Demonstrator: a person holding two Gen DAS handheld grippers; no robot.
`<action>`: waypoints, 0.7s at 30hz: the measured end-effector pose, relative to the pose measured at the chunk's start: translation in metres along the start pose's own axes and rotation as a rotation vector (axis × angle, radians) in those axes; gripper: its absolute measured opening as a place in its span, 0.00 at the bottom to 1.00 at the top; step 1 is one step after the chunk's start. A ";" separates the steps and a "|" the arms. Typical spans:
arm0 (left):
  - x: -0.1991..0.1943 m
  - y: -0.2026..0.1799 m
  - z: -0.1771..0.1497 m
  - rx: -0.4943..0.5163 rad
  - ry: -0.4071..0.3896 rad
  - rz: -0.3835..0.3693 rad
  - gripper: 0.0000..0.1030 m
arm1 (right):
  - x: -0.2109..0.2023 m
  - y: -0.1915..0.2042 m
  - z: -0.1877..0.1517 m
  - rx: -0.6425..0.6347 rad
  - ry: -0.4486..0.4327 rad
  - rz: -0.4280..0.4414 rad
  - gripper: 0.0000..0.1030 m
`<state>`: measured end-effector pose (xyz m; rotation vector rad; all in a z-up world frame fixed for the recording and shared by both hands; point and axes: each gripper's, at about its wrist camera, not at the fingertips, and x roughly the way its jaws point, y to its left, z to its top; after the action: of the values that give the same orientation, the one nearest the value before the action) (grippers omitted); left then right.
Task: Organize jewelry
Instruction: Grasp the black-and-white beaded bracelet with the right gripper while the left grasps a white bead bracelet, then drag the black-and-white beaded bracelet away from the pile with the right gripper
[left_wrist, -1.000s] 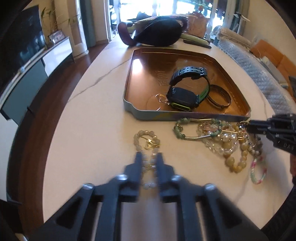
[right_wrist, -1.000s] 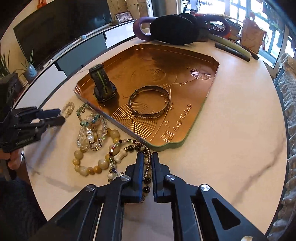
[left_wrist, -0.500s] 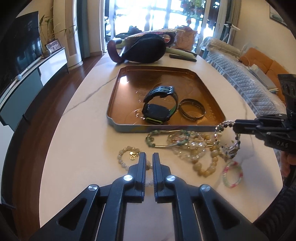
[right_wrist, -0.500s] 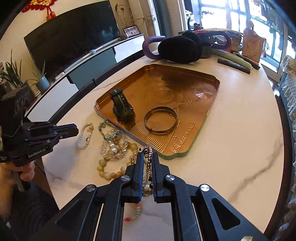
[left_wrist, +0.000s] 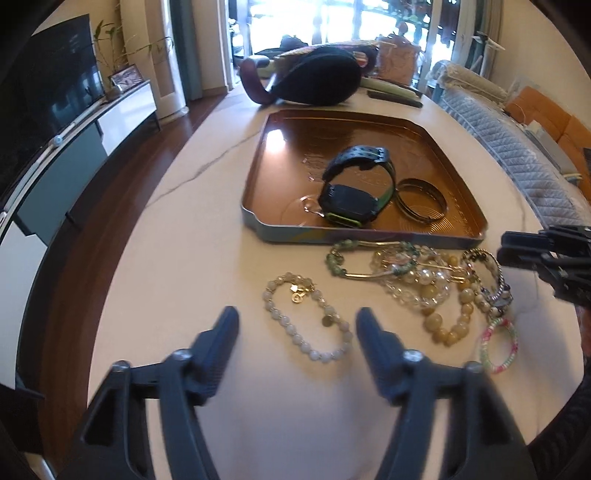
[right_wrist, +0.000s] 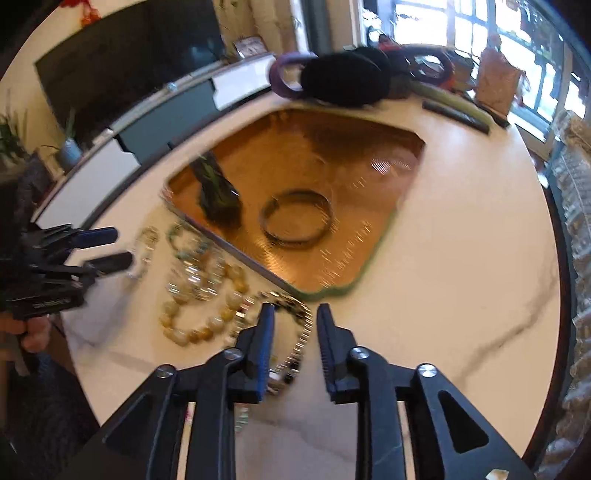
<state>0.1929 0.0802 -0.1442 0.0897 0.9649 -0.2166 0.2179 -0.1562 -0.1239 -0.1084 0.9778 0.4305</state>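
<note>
- The round marble table (left_wrist: 192, 229) carries everything; a black pouch (left_wrist: 317, 83) lies at its far edge.
- A copper tray (left_wrist: 280, 155) sits toward the far side of the table, its near rim facing the loose jewelry.
- Inside the tray, near that rim, a black smartwatch (left_wrist: 351, 195) stands on its strap, with a metal bangle (left_wrist: 421, 201) lying flat just beside it.
- The left gripper (left_wrist: 295, 321) hangs over the near part of the table; its jaws have just been opening and stand wide, with the pale bead bracelet (left_wrist: 306, 317) lying flat on the table between the tips, untouched by the pads.
- The right gripper (right_wrist: 293, 314) has also just been opening; its jaws stand narrowly apart, and the dark-and-light beaded bracelet (right_wrist: 299, 332) lies on the table in the gap, clear of the pads.
- A tangle of bracelets (left_wrist: 406, 266) lies on the table just outside the tray's near rim, with a yellow bead bracelet (left_wrist: 447, 317) at its near side.
- A small pink-and-green bracelet (left_wrist: 498, 345) lies nearest the table's edge, just beside the yellow one.
</note>
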 end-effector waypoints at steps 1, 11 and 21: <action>0.001 0.001 0.000 -0.003 0.006 0.000 0.70 | -0.001 0.004 0.000 -0.014 -0.004 0.009 0.29; 0.023 -0.005 0.001 0.049 0.026 -0.030 0.60 | 0.026 0.021 -0.006 -0.063 0.084 0.064 0.21; 0.014 -0.007 0.001 0.043 0.024 -0.068 0.07 | 0.014 0.017 -0.005 -0.021 0.060 0.112 0.06</action>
<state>0.1997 0.0715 -0.1548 0.0994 0.9883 -0.2997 0.2145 -0.1380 -0.1365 -0.0862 1.0415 0.5425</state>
